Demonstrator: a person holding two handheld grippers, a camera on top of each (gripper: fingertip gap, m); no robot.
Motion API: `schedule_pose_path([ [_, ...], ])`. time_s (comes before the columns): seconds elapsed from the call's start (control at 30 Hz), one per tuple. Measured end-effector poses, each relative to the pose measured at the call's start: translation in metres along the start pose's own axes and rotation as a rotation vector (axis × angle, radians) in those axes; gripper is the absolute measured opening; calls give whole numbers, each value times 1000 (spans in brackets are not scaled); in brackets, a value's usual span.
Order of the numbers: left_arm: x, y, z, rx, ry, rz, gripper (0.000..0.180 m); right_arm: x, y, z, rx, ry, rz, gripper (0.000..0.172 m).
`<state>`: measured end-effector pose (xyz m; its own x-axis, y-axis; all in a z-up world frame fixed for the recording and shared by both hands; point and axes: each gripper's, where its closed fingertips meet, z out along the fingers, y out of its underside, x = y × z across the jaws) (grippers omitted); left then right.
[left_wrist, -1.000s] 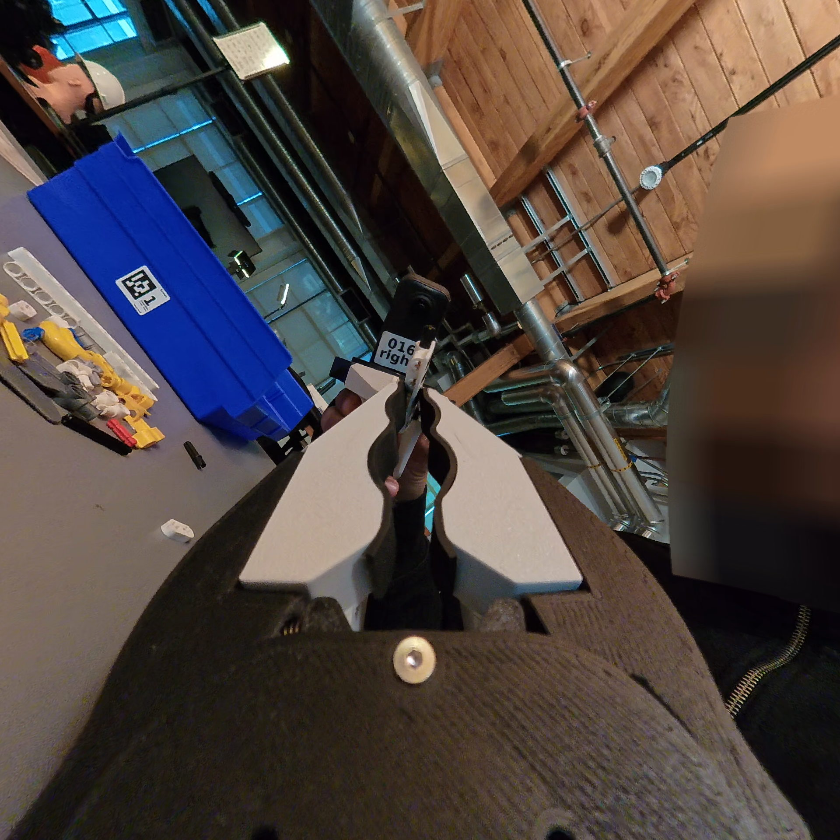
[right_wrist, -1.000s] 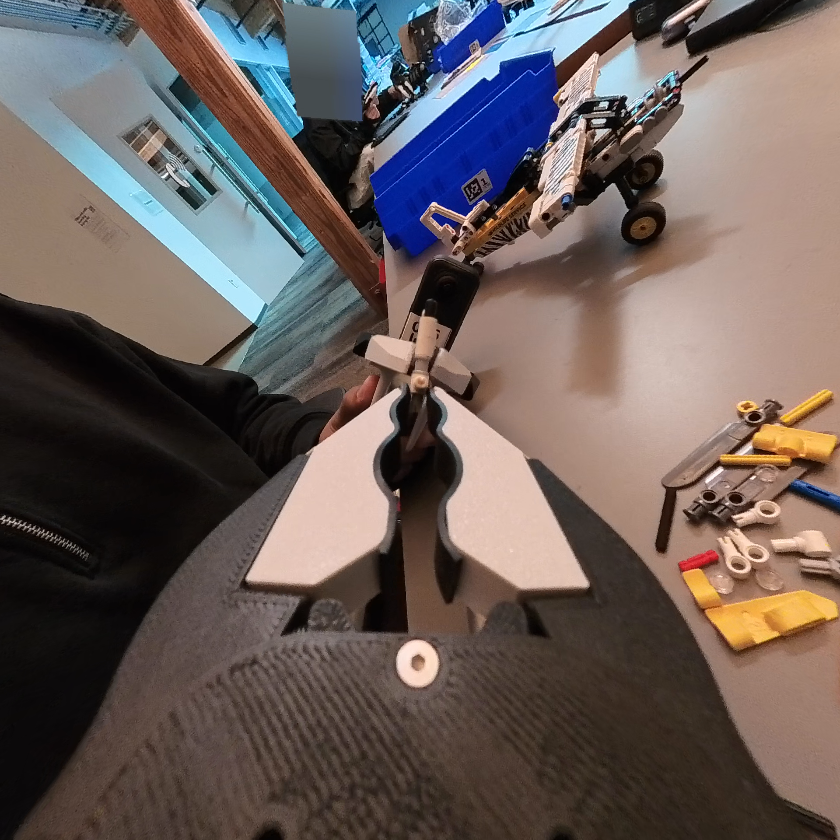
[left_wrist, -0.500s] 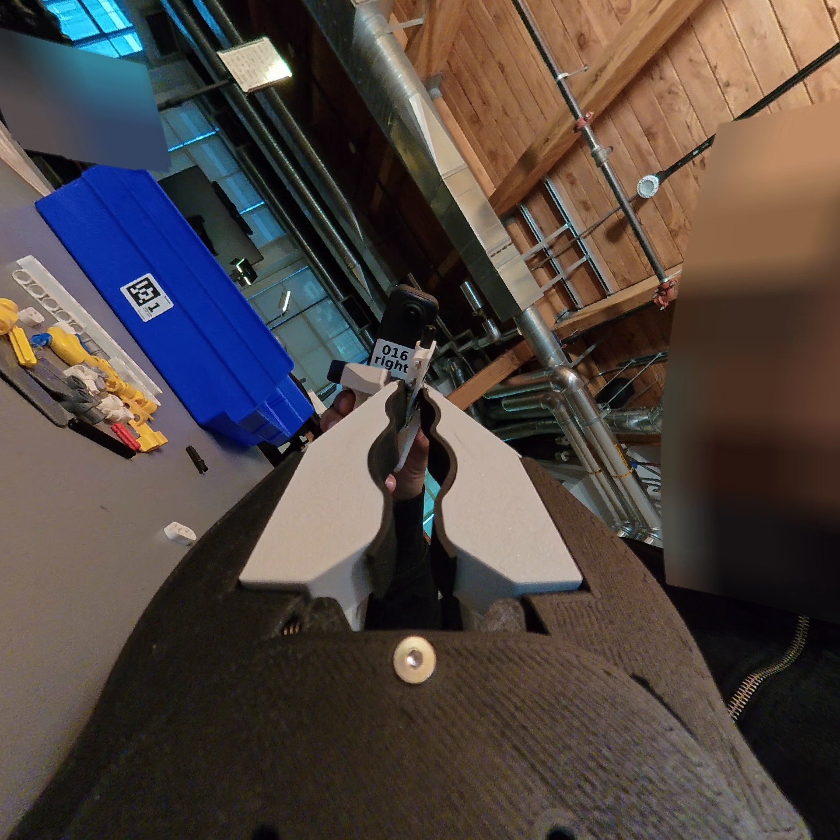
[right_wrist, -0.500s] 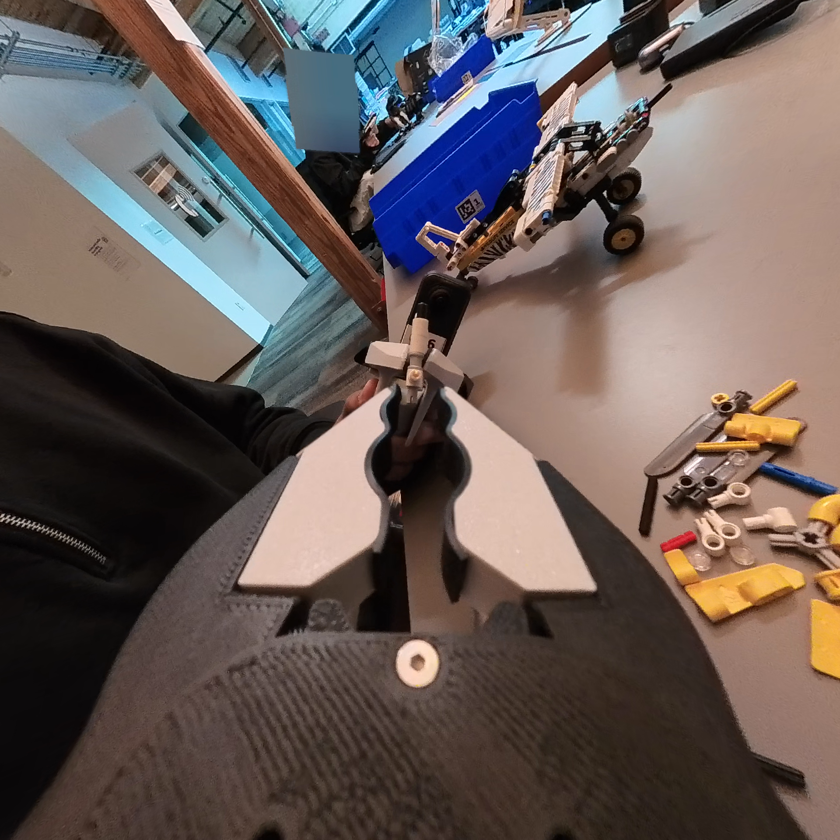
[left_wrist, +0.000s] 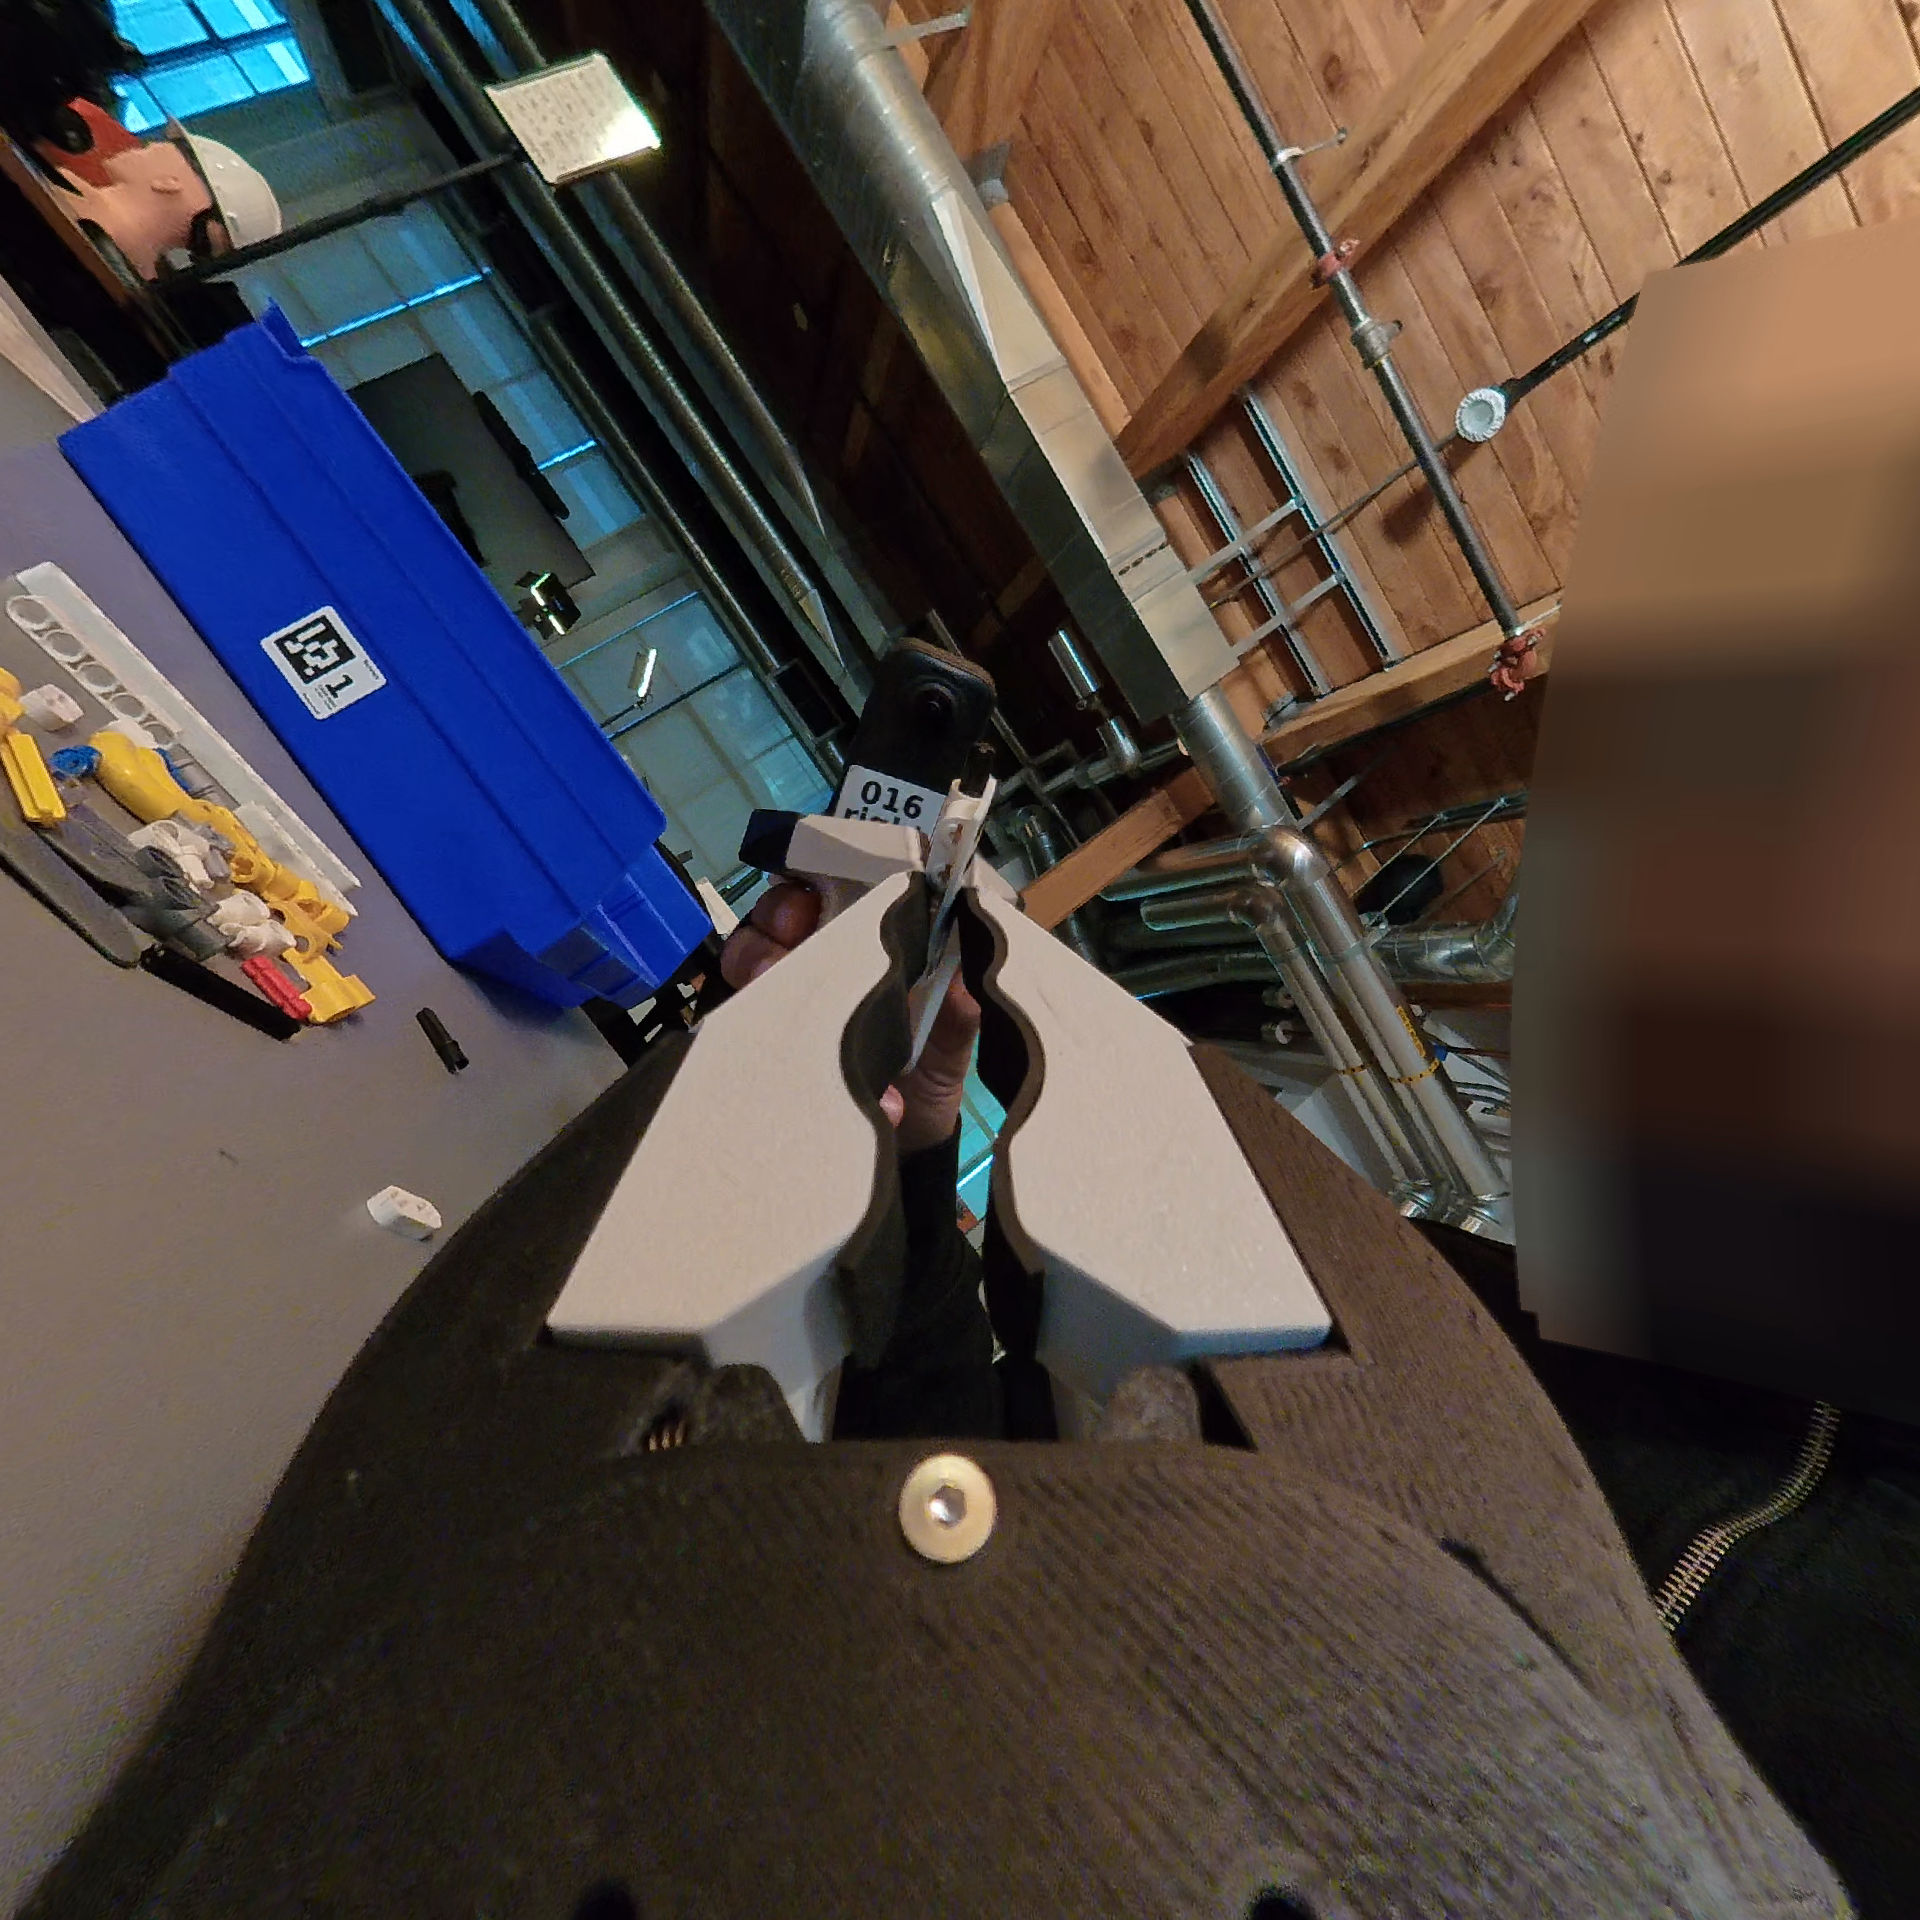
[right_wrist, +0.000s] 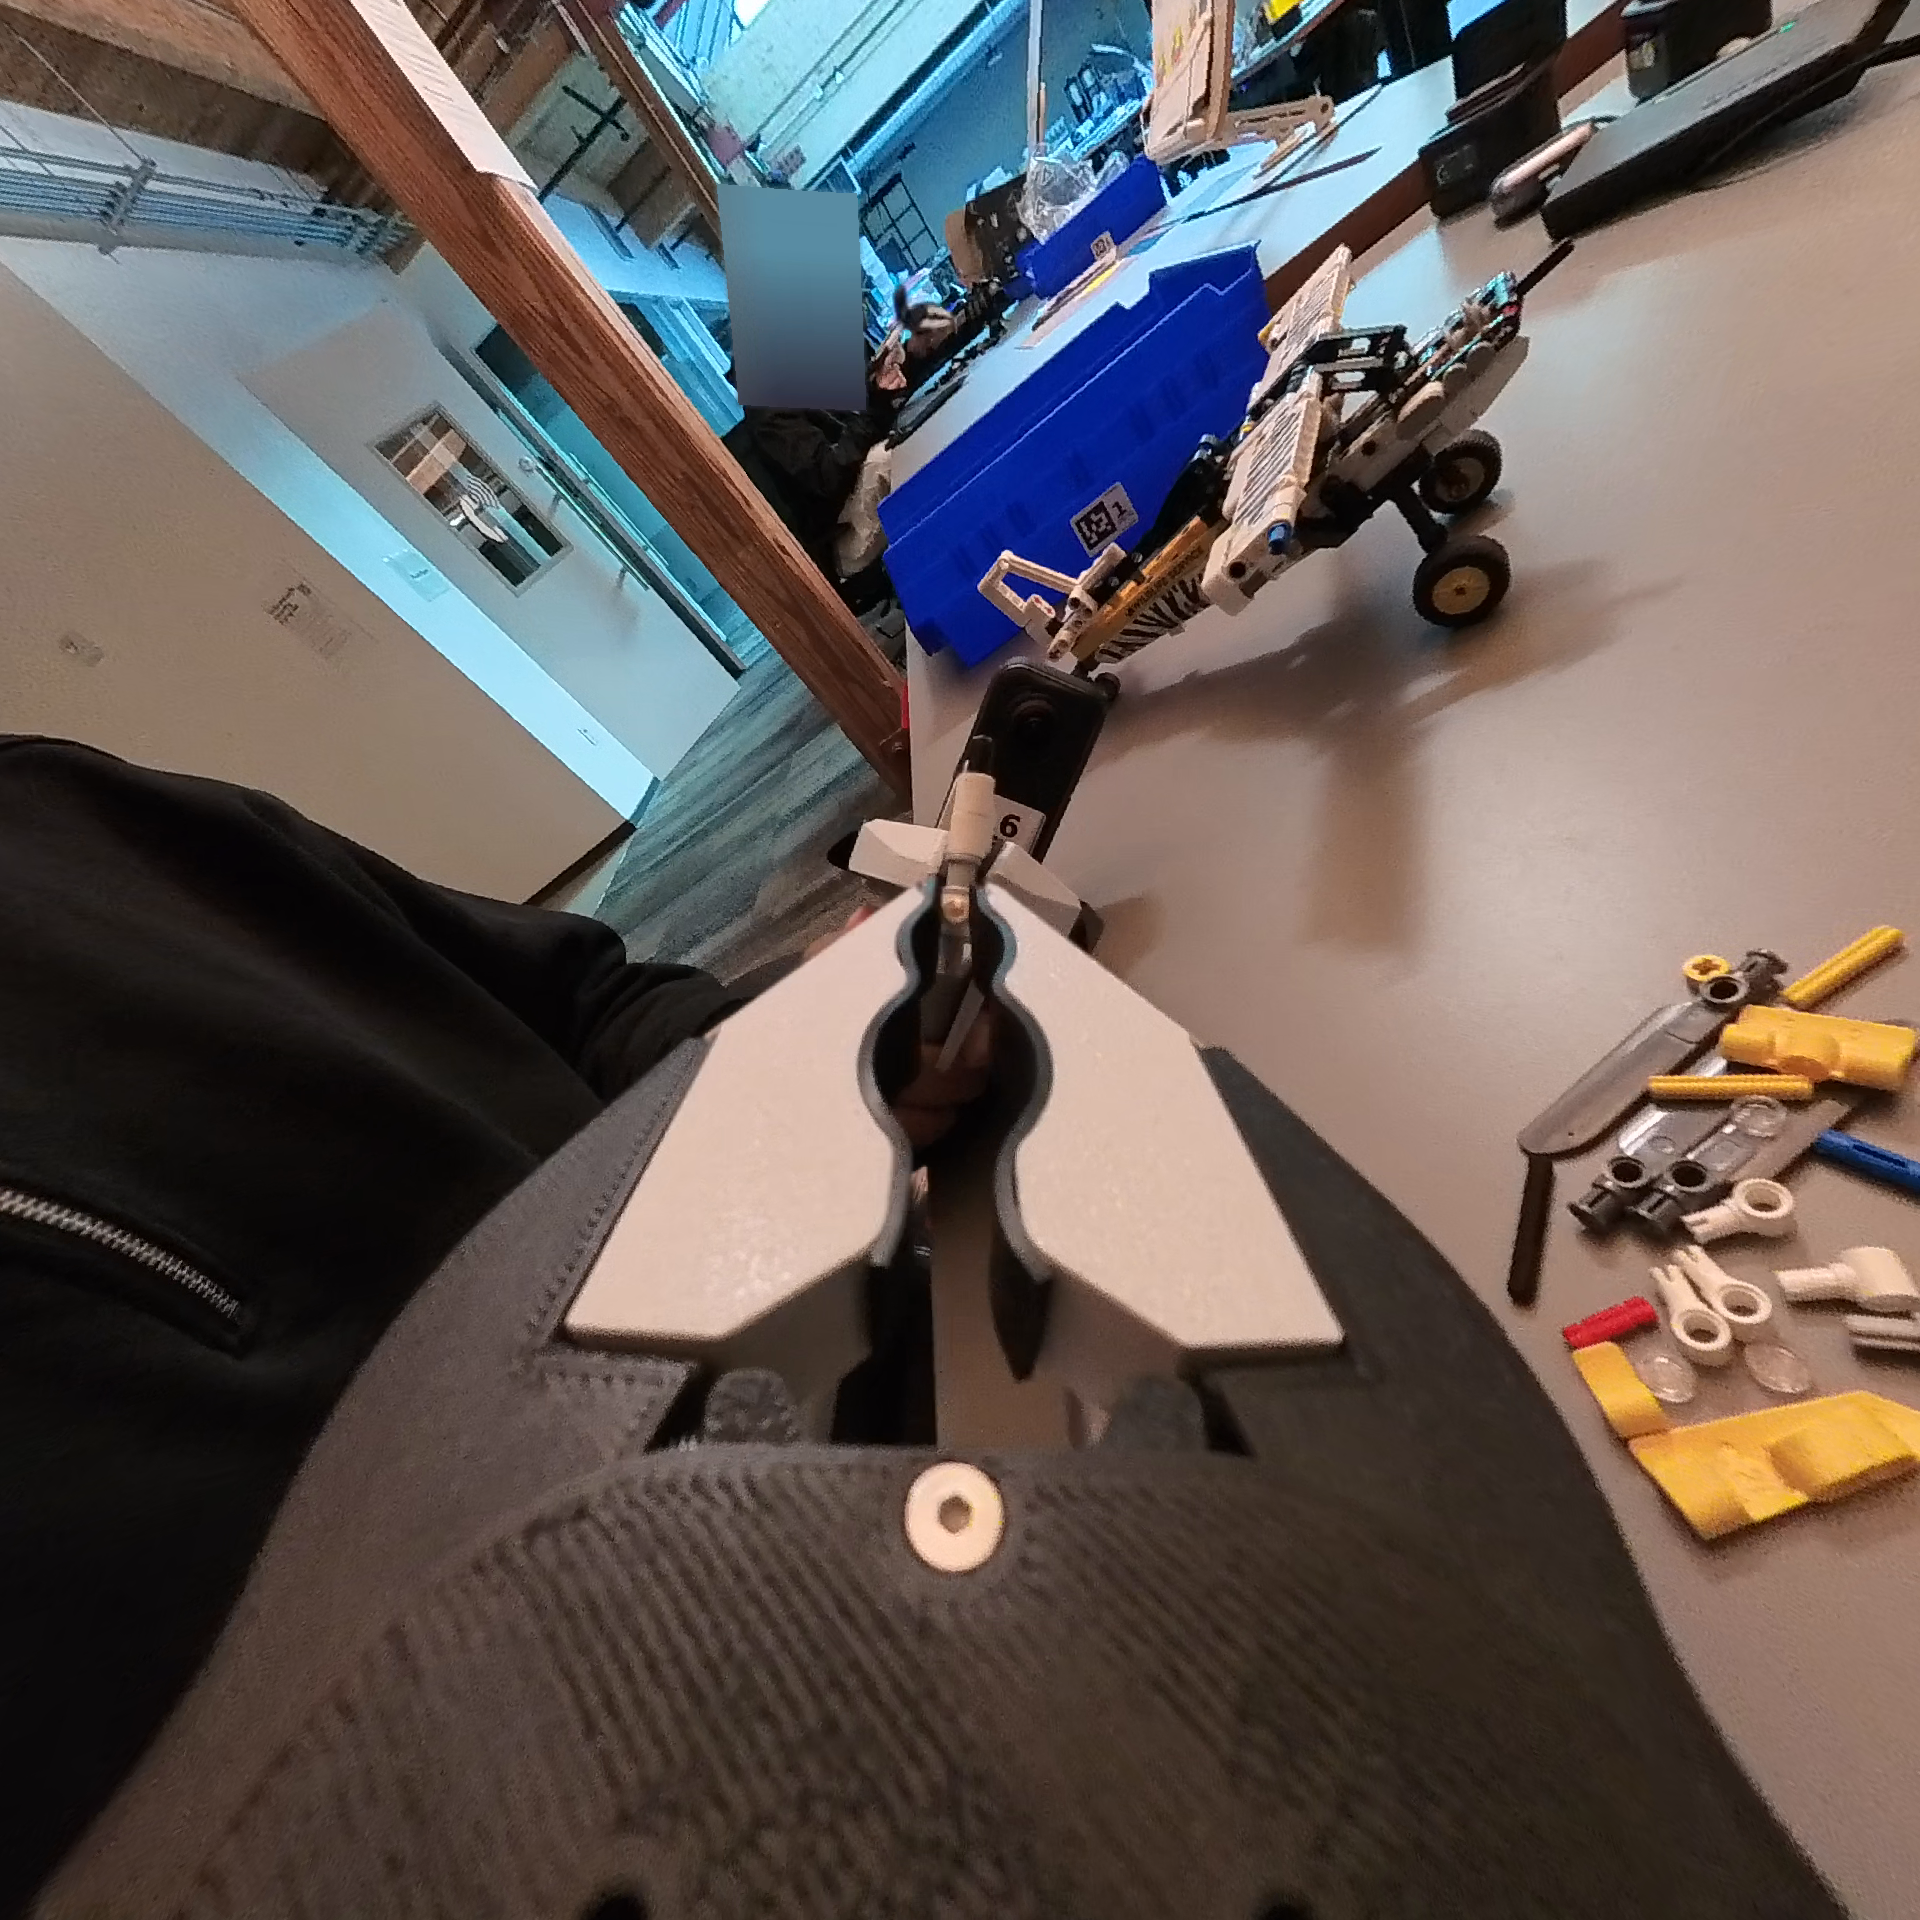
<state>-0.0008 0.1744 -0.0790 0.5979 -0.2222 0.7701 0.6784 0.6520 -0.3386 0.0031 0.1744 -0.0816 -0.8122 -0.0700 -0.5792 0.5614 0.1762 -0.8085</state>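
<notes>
Both hand-held grippers meet tip to tip above the desk (right_wrist: 1351, 883), pinching one small assembly: a white connector piece on a thin black axle (right_wrist: 971, 821). The left hand-held gripper (left_wrist: 948, 902) is clamped on it; the right hand-held gripper (right_wrist: 956, 902) is nearly closed around it too. Loose yellow, white and grey building parts (right_wrist: 1766, 1195) lie nearby, with a blue bin (left_wrist: 364, 675) beyond.
</notes>
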Motion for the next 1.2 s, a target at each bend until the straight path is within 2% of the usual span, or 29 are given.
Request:
schedule_pose_path([
  [0.4, 0, 1, 1, -12, 10, -15, 1, -2, 4, -1, -24, -22, 17, 2],
  [0.53, 0, 0, 1, -8, 12, -16, 9, -2, 12, 0, -77, -17, 12, 2],
  [0.6, 0, 1, 1, -12, 11, -20, 3, -5, 11, 1, -71, -34, 16, 2],
  [0.77, 0, 1, 1, -10, 10, -15, 2, -6, 9, 1, -56, -45, 22, 2],
  [0.87, 0, 0, 0, -3, 5, -9, 2, -4, 9, 2, -49, -42, 37, 21],
  [0.9, 0, -1, 0, 1, 4, -6, 2, -5, 10, 3, -54, -52, 46, 22],
  [0.97, 0, -2, -1, 9, 1, 2, 3, -4, 12, 5, -62, -59, 59, 21],
  [1.1, 0, 0, 0, -2, -4, 7, 2, -5, 12, 8, -53, -70, 63, 5],
  [1.2, 0, -2, -2, 16, -21, 38, 2, -5, 16, 8, -77, -76, 88, 4],
])
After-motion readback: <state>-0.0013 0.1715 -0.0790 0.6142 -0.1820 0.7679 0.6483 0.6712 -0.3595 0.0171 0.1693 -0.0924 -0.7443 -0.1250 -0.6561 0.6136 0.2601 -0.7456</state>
